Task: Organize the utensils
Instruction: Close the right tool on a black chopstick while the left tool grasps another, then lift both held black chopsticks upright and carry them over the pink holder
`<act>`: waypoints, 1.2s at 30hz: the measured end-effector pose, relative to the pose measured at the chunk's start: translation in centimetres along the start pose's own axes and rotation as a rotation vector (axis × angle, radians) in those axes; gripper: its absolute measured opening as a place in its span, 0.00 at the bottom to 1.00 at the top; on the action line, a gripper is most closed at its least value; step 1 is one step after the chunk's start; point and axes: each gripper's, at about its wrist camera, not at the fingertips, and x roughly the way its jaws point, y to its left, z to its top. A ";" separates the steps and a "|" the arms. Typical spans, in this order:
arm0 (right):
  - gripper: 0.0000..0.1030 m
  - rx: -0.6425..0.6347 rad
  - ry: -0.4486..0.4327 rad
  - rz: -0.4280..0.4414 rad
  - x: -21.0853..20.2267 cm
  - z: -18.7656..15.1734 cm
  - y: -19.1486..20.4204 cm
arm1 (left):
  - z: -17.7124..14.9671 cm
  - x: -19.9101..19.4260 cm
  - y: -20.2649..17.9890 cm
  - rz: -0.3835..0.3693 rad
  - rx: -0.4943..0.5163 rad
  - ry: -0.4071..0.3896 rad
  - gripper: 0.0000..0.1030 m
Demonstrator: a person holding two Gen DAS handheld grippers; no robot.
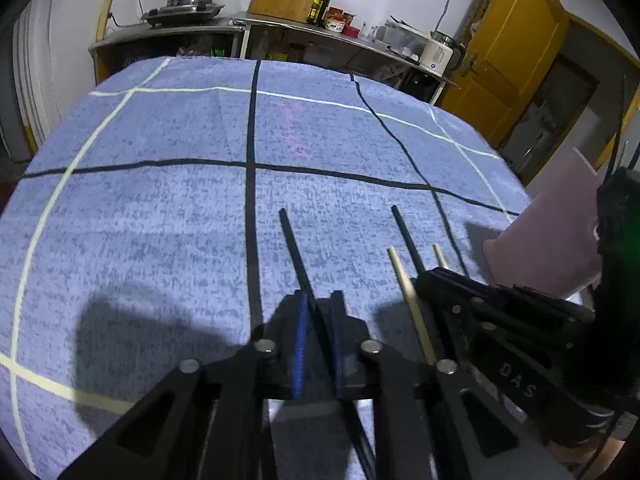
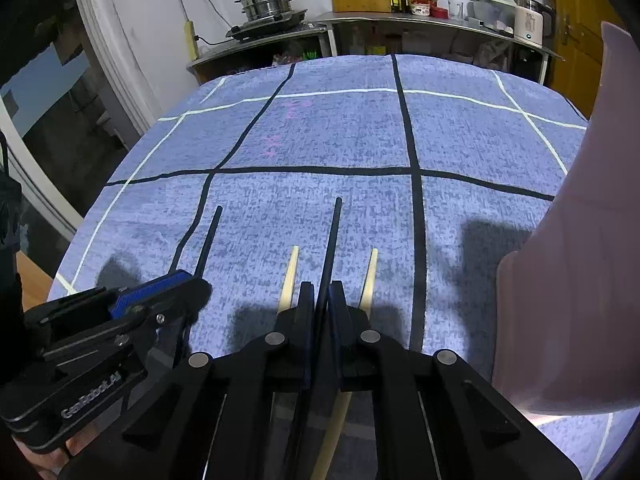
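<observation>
My left gripper (image 1: 320, 300) is shut on a black chopstick (image 1: 296, 252) that sticks out forward over the blue cloth. My right gripper (image 2: 322, 286) is shut on a second black chopstick (image 2: 334, 240). Two pale wooden chopsticks (image 2: 290, 276) (image 2: 370, 276) show on either side of the right gripper's fingers, low over the cloth. In the left wrist view the right gripper (image 1: 432, 276) sits close on the right with its black chopstick (image 1: 406, 236) and the wooden chopsticks (image 1: 404, 280). The right wrist view has the left gripper (image 2: 188, 280) at the lower left with its chopstick (image 2: 210, 236).
The table wears a blue cloth (image 2: 480, 140) with black and white lines. A pale pink container (image 2: 580, 280) (image 1: 552, 240) stands on it at the right, close to the right gripper. Behind the table runs a steel counter (image 2: 400, 20) with a steamer pot, bottles and a kettle.
</observation>
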 end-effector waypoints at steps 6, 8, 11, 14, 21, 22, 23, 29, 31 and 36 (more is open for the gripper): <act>0.06 -0.001 -0.016 0.030 -1.2 -0.1 0.5 | 0.1 -0.7 -0.2 -0.014 0.000 -0.013 0.06; 0.06 -0.006 -0.033 0.041 -2.1 0.0 0.9 | 0.2 -1.7 -0.2 -0.023 0.000 -0.033 0.06; 0.05 -0.016 -0.061 0.051 -3.8 0.0 1.3 | 0.4 -3.5 -0.5 -0.038 0.003 -0.065 0.06; 0.05 -0.020 -0.098 0.059 -5.9 0.1 1.5 | 0.6 -5.7 -0.9 -0.053 0.017 -0.102 0.05; 0.05 -0.028 -0.192 0.075 -11.5 0.2 2.2 | 1.2 -11.0 -2.0 -0.097 0.047 -0.179 0.05; 0.05 -0.028 -0.202 0.077 -12.1 0.1 2.2 | 1.2 -11.5 -2.1 -0.103 0.049 -0.187 0.05; 0.05 -0.028 -0.216 0.079 -13.0 0.1 2.3 | 1.2 -12.3 -2.4 -0.105 0.055 -0.199 0.05; 0.05 -0.029 -0.275 0.086 -16.8 -0.3 2.4 | 1.2 -15.3 -3.7 -0.125 0.091 -0.242 0.05; 0.05 -0.026 -0.288 0.086 -17.6 -0.4 2.3 | 1.1 -16.1 -4.2 -0.129 0.102 -0.254 0.05; 0.05 -0.015 -0.318 0.085 -19.2 -0.7 1.8 | 1.4 -17.6 -5.0 -0.145 0.123 -0.278 0.05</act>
